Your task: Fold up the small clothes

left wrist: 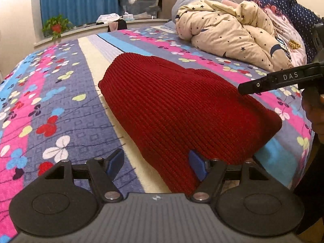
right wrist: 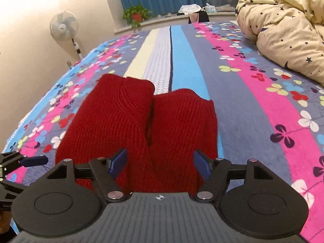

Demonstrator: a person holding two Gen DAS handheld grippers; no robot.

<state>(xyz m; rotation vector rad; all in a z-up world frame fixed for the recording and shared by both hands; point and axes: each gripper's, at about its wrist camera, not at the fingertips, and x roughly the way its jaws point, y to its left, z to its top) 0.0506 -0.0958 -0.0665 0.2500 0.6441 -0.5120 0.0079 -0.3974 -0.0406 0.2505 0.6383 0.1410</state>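
Note:
A dark red ribbed knit garment (left wrist: 182, 109) lies folded on the bed. In the right wrist view (right wrist: 145, 125) its two folded halves meet along a centre seam. My left gripper (left wrist: 156, 166) is open at the garment's near left edge, its right pad (left wrist: 197, 166) against the knit and its left pad over the bedspread. My right gripper (right wrist: 160, 165) is open, with the garment's near end between its blue pads. The right gripper also shows in the left wrist view (left wrist: 253, 86) over the garment's right side. The left gripper shows at the left edge of the right wrist view (right wrist: 34, 161).
The bed has a striped floral bedspread (left wrist: 50, 101). A crumpled cream star-print duvet (left wrist: 232, 32) and a navy pillow (left wrist: 293, 6) lie at the far right. A storage box (left wrist: 139, 2), a potted plant (left wrist: 55, 26) and blue curtains stand behind. A fan (right wrist: 63, 27) stands left.

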